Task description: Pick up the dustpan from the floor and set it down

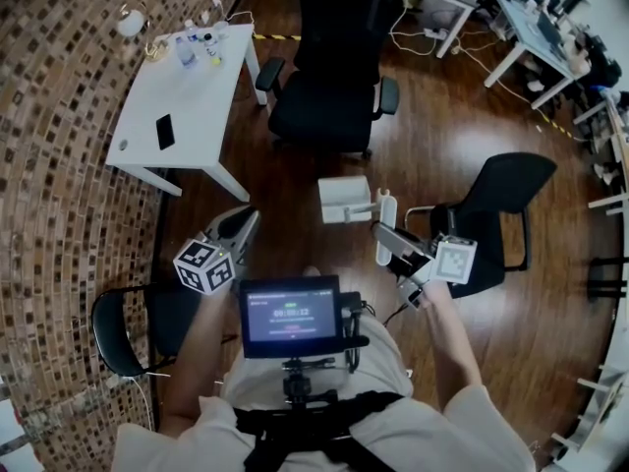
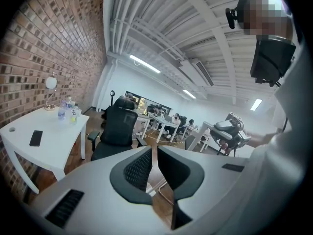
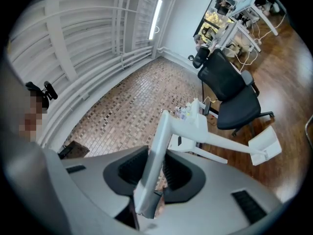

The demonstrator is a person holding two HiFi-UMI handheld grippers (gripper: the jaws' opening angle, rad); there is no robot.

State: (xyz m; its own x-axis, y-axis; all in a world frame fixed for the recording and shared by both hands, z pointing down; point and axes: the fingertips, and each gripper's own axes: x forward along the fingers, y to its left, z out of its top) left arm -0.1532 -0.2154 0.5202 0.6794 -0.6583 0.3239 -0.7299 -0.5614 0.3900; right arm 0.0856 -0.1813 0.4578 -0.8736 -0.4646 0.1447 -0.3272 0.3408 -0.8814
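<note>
White dustpan (image 1: 344, 200) in right gripper (image 3: 154, 173)

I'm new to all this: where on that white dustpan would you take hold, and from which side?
Probably by the dustpan's handle, at the end far from the pan. It looks like a slim flat bar, so two jaws coming from either side can pinch across it, while the pan is wide and hollow. The right gripper is shut on the handle in this way.

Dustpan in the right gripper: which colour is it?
The long-handled dustpan is white, clearest in the head view.
</note>
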